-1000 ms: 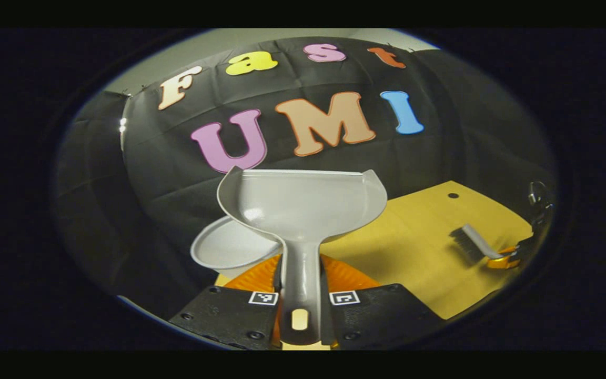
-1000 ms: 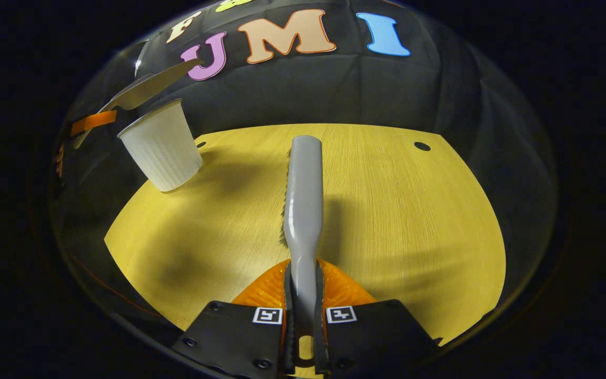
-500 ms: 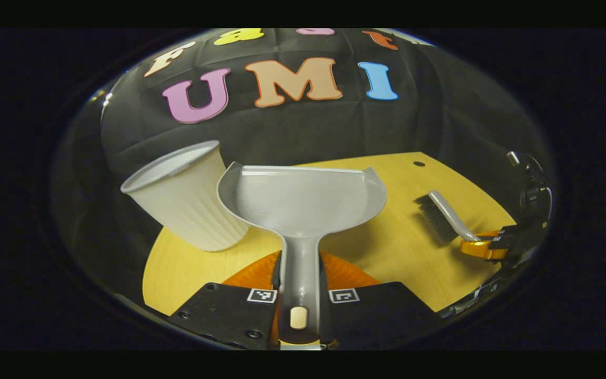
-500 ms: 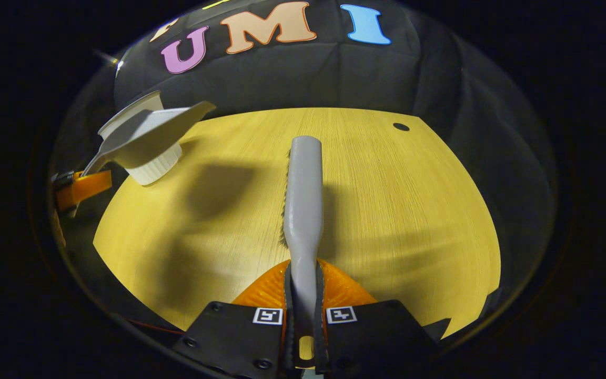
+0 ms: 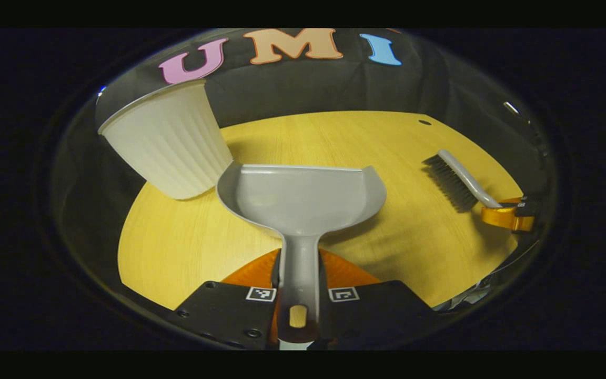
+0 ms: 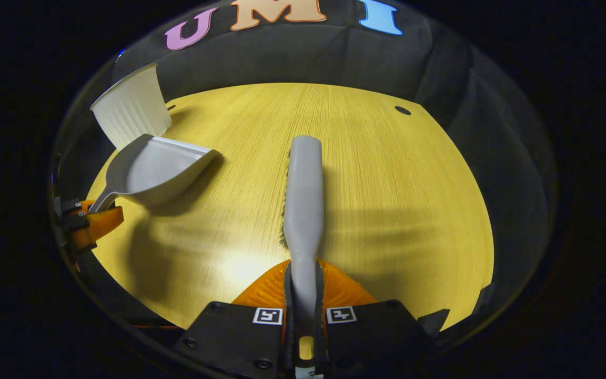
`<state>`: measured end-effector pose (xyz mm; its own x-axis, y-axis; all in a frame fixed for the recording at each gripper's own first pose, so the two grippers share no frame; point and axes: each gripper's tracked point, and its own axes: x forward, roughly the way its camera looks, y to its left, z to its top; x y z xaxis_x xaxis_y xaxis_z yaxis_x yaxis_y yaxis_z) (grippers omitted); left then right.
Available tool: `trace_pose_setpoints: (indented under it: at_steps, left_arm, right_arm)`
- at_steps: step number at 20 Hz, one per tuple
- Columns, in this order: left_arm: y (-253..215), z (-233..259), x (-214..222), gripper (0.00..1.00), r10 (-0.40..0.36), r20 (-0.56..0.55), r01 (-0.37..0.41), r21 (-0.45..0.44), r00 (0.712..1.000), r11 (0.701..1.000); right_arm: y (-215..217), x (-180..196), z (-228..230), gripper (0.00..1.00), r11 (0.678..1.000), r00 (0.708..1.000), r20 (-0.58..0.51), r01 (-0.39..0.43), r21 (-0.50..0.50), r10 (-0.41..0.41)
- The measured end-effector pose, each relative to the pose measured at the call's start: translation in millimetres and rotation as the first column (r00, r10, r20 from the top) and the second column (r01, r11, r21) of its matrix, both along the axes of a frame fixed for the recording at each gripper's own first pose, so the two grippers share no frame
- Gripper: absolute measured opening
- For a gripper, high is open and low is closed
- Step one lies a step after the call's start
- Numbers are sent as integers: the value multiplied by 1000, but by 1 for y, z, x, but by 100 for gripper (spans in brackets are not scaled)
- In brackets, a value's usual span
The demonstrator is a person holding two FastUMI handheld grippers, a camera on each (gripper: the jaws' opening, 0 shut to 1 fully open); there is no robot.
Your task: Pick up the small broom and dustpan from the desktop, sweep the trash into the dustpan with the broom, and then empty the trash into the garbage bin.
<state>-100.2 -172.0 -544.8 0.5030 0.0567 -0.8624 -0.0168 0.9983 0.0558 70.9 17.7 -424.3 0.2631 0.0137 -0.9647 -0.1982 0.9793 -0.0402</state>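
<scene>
A grey dustpan (image 5: 301,197) sticks out ahead of my left gripper (image 5: 300,268), which is shut on its handle; the pan looks empty and hangs low over the yellow wooden table (image 5: 334,137). In the right gripper view the dustpan (image 6: 158,168) sits at the left with the left gripper (image 6: 92,223) behind it. My right gripper (image 6: 303,292) is shut on the grey broom (image 6: 303,195), bristles turned left, above the table's middle. From the left gripper view the broom (image 5: 455,179) and the right gripper (image 5: 505,217) are at the far right.
A white ribbed garbage bin (image 5: 169,142) stands at the table's back left corner, just behind the dustpan's left side; the bin (image 6: 129,110) is also at upper left in the right gripper view. A small dark hole (image 6: 402,110) marks the far right of the table (image 6: 387,210).
My left gripper has come down from above the bin and tilted forward, bringing the dustpan low over the table beside the bin. The broom has barely moved.
</scene>
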Motion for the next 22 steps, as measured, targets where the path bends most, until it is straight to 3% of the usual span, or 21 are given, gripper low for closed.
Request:
trace_pose_setpoints:
  at_steps: [3,7,9,10,12,13,14,15,18,19,22]
  left_arm:
    - [0,5,3,23,24,-4,-24,-14,1000,1000]
    - [-4,7,-1,30,41,-51,-42,-20,998,999]
    - [-5,4,-1,36,26,-48,-27,-7,999,1000]
    - [-8,2,-1,39,19,-47,-19,-7,999,1000]
    - [-12,1,-3,73,13,-43,-13,-8,999,1000]
    - [-14,4,-4,96,12,-37,-13,-9,999,1000]
    - [-13,3,-3,96,12,-26,-12,-1,1000,1000]
    - [-12,4,0,97,13,-15,-13,6,1000,1000]
    - [-1,26,9,100,28,56,-31,55,998,998]
    - [3,41,13,96,28,91,-35,78,995,996]
    - [11,105,34,96,36,259,-73,132,965,989]
  right_arm:
    - [-2,0,1,16,1000,1000,-3,-18,-24,18]
    - [-3,1,4,27,998,999,-14,-52,-32,51]
    - [-2,-2,5,46,998,998,-11,-62,-29,62]
    - [-2,-3,5,60,997,998,-8,-67,-31,67]
    - [-1,-2,4,77,997,997,-5,-72,-29,72]
    - [-1,-3,4,81,997,997,-7,-74,-26,74]
    - [-1,-3,5,94,997,997,-2,-74,-26,74]
    - [-1,-2,6,100,997,997,9,-71,-23,71]
    - [1,9,23,100,998,995,79,-62,-2,62]
    - [4,16,35,100,998,990,129,-62,20,59]
    - [13,37,95,100,989,941,335,-93,118,49]
